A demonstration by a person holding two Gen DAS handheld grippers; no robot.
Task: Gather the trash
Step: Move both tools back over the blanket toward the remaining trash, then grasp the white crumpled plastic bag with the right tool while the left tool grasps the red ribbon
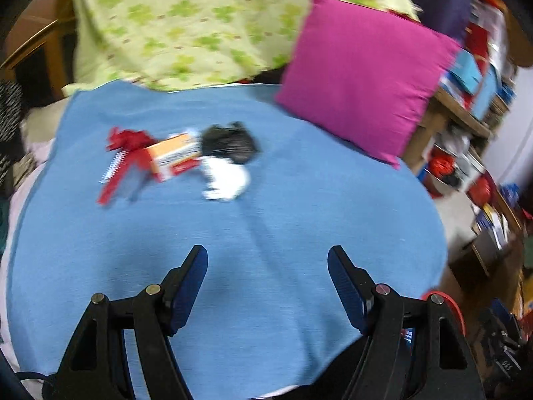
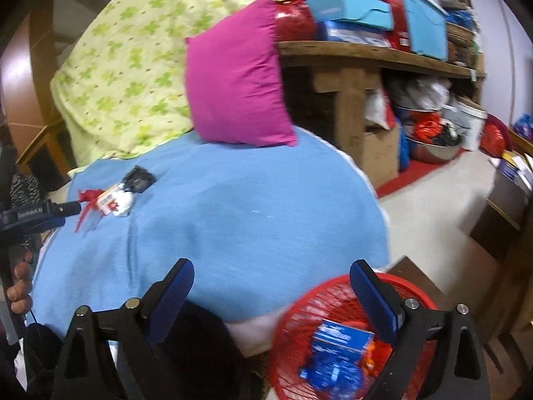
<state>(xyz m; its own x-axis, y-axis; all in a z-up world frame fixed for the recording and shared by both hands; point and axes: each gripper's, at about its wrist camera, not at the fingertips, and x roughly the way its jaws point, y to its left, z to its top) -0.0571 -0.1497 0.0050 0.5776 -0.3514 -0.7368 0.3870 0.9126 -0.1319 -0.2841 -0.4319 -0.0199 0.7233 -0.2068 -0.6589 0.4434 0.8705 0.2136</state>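
A small pile of trash lies on the blue blanket [image 1: 266, 220]: a red ribbon [image 1: 126, 140], an orange and white carton [image 1: 173, 156], a crumpled black bag [image 1: 230, 143] and a white paper wad [image 1: 226, 176]. My left gripper [image 1: 268, 260] is open and empty, well short of the pile. In the right wrist view the same pile [image 2: 113, 196] sits far left. My right gripper [image 2: 271, 270] is open and empty, its right finger over a red mesh basket [image 2: 299, 300]. In the basket lie a blue packet [image 2: 339, 343] and something orange.
A pink pillow [image 1: 363, 80] leans on a green floral quilt [image 1: 186, 23] at the blanket's far end. A cluttered wooden shelf [image 2: 366, 53] stands to the right, with bags and a metal bowl [image 2: 433, 153] beneath. A person's hand [image 2: 20, 283] shows at the left edge.
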